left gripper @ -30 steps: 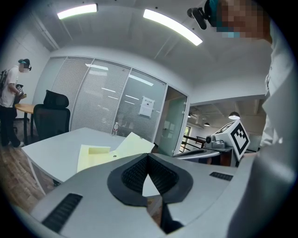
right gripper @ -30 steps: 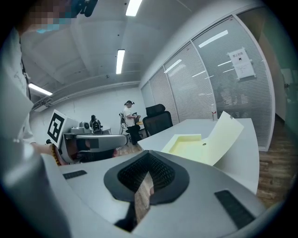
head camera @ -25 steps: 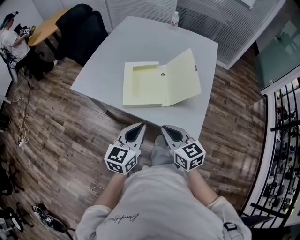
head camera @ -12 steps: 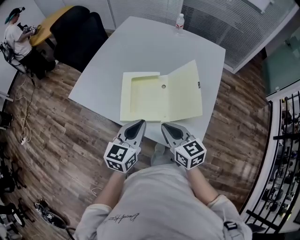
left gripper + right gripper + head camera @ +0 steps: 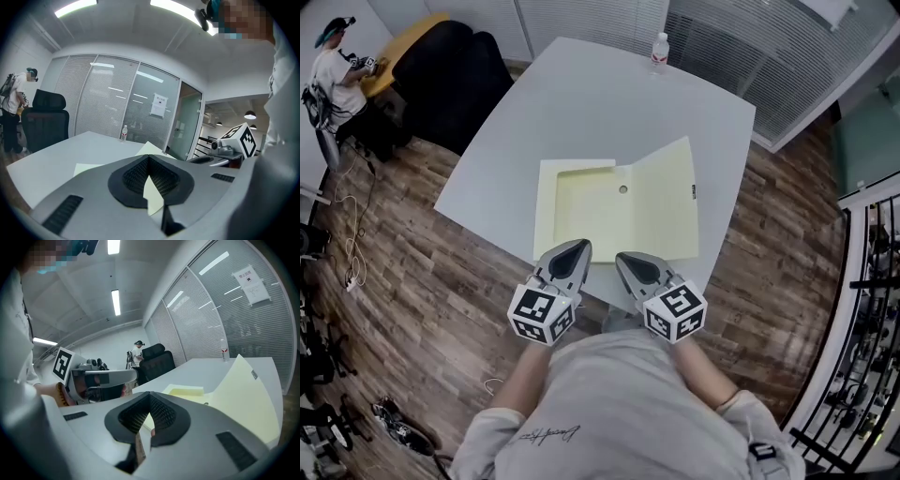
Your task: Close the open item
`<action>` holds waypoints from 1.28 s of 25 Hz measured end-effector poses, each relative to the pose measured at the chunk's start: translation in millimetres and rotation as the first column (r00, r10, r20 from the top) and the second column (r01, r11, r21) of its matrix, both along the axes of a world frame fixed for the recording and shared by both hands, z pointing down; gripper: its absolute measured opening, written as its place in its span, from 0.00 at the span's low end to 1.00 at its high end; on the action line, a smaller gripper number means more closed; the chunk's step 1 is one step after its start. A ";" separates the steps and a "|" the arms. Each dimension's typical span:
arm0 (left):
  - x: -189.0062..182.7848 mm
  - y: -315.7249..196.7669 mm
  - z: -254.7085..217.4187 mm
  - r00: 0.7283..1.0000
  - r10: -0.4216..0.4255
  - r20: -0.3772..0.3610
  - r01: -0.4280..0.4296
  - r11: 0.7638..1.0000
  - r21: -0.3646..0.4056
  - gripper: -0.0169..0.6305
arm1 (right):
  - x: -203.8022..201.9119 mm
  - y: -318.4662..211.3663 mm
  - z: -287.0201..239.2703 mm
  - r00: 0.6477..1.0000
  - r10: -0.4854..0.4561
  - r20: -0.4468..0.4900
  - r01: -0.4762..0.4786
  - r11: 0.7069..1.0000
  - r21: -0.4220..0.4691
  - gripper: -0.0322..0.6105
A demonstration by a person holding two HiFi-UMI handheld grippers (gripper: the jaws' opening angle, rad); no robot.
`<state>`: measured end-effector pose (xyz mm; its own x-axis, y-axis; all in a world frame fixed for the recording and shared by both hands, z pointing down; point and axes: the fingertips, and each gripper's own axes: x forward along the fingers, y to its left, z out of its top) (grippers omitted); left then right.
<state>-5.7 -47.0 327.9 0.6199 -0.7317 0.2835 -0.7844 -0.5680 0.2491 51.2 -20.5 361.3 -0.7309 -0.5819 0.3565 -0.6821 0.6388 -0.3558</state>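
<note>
The folder [image 5: 581, 211] lies open on the counter [image 5: 609, 103], toward its near side. Its shallow tray is on the left and its lid [image 5: 667, 199] rises at a tilt from the hinge on the right. A small dark tab sits at the lid's free edge. A bottle [image 5: 659, 49] stands well apart at the far rim.

The left gripper [image 5: 577, 247] and right gripper [image 5: 622, 259] hang side by side close to the person's body, over the counter's near edge and short of the folder. Each gripper view shows its jaws together at the tips with nothing between them; only the yellow card shows past them. Neither touches the folder, so the closing looks not yet begun.

The likely trouble is the folder sliding. It looks light and the counter smooth, so a sideways push on the lid may shove the whole thing left instead of turning the lid on its hinge. It already sits near the counter's near rim, and a skewed push could tip a corner over that rim. Steadying the tray with the left gripper would guard against this.

Closed tips also give a narrow contact, and they may skate off the slanted card. The lid may also spring back up if it is not pressed flat.
</note>
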 end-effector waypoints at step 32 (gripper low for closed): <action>4.9 -52.0 10.7 0.982 0.191 0.003 -0.191 0.981 -0.028 0.04 | 70.4 -55.0 -47.8 0.941 0.337 -0.023 -0.333 0.936 0.116 0.07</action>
